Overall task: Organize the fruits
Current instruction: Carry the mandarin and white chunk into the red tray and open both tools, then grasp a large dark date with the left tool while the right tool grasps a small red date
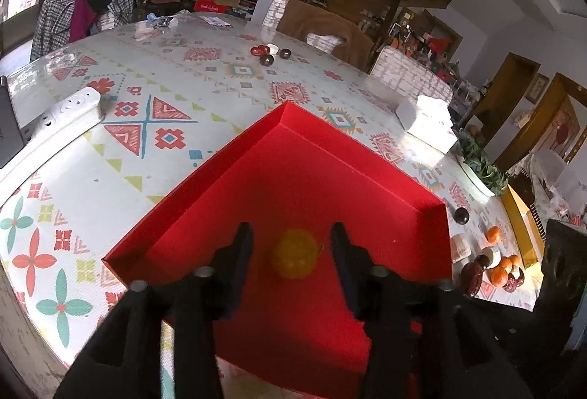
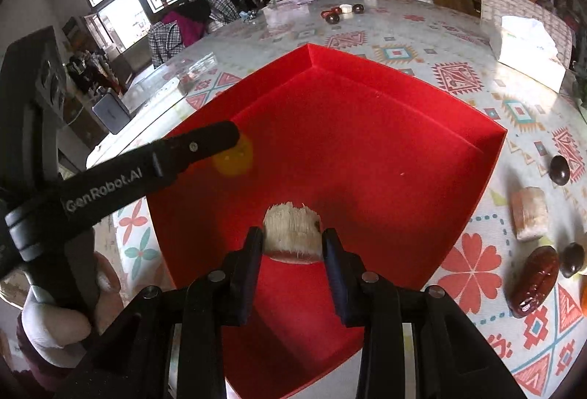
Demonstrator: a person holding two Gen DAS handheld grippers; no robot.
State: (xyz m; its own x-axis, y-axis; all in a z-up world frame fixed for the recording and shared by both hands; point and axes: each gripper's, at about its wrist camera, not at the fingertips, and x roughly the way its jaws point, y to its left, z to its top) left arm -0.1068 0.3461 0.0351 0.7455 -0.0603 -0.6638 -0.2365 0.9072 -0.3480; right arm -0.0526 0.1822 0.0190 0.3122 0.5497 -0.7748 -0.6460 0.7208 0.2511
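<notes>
A shallow red box (image 1: 256, 156) (image 2: 477, 160) sits on the patterned table. A blurred yellow fruit (image 1: 295, 254) (image 2: 234, 156) is inside it, between the fingers of my open left gripper (image 1: 291, 245), which do not touch it. In the right wrist view the left gripper's finger (image 2: 205, 145) reaches over the box's left side. My right gripper (image 2: 292, 245) is shut on a pale, fibrous fruit piece (image 2: 291, 228) above the box's near part.
To the right of the box lie a red date (image 2: 533, 281), dark round fruits (image 2: 559, 169), a pale chunk (image 2: 528, 213) and oranges (image 1: 500, 270). More fruits (image 1: 268, 54) lie far across the table. A tissue box (image 1: 427, 122) and a power strip (image 1: 66, 112) stand nearby.
</notes>
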